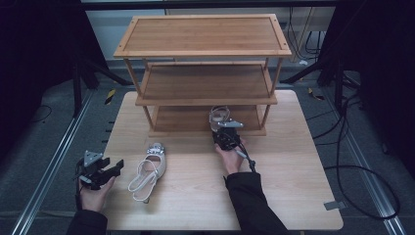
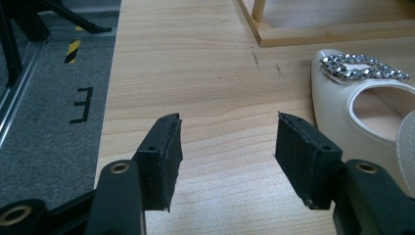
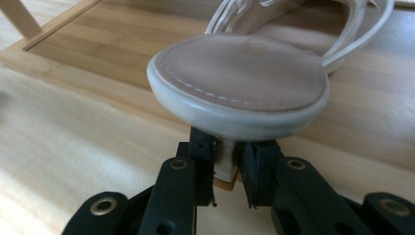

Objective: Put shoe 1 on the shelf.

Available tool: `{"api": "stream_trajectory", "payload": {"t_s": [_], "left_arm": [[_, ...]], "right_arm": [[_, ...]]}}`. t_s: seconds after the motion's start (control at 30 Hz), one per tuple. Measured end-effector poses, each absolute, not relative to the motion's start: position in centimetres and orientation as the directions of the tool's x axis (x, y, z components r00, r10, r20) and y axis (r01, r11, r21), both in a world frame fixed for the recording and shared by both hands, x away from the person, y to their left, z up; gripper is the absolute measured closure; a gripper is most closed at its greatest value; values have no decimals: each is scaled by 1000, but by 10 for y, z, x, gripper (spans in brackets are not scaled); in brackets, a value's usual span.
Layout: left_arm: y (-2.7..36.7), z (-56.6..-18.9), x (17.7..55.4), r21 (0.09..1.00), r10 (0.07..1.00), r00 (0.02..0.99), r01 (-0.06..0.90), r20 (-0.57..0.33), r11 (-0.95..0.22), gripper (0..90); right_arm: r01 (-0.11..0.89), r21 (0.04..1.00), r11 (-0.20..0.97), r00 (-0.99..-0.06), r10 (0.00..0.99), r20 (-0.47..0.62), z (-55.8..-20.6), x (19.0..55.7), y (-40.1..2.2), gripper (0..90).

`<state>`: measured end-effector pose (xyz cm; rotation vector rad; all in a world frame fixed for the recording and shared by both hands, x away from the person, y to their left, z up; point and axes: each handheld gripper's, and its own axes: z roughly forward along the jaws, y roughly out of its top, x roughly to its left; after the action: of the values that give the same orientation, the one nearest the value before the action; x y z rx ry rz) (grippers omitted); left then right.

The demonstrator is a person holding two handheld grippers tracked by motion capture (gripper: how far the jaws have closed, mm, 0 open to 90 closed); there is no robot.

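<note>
Between the two black jaws of the right gripper [image 3: 226,169] sits the heel [image 3: 225,164] of a pale strappy shoe [image 3: 240,73], and the pads are pressed together on it from either side, so this claw is pinching the heel under the rounded back of the shoe. Straight ahead of that claw the shoe's toe and thin straps point onto the lowest board of a wooden rack [image 3: 98,44], while the heel end hangs just off the board's front edge, over the table. From above, the right gripper [image 1: 226,134] is at the front of the rack [image 1: 203,51] with the shoe [image 1: 219,117] directly beyond it, its front part under the middle shelf; the person's right hand [image 1: 231,156] and dark sleeve trail back behind the claw toward the near edge of the table [image 1: 293,196]. Well off to the side, the left gripper [image 1: 105,169] is low over the table's near left corner, its jaws spread wide with only bare wood between the pads [image 2: 159,156]. Just beside its right-hand jaw, touching neither pad, lies a second shoe [image 2: 362,103], cream with a sparkling buckle [image 2: 364,68] on the toe; above, this second shoe [image 1: 149,169] lies flat on the table between the two claws, nearer the left one.
</note>
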<state>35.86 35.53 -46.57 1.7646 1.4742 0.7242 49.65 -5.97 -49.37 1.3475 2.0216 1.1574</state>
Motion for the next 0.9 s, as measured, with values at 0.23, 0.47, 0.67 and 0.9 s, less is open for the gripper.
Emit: {"api": "stream_trajectory", "payload": {"t_s": [0.23,0.47,0.67,0.9], "left_arm": [[356,-465,358,809,981,191,580,-27,-91,423],[357,-465,358,812,981,192,578,-31,-87,423],[356,-462,356,820,981,192,566,-38,-79,415],[347,-450,348,858,968,237,511,-83,-52,325]], "right_arm": [[532,831,166,-409,909,81,-494,517,-50,766],[539,825,173,-383,922,57,-504,525,-47,760],[542,824,164,-377,924,64,-500,519,-48,591],[502,829,248,-450,893,5,-488,473,-63,457]]}}
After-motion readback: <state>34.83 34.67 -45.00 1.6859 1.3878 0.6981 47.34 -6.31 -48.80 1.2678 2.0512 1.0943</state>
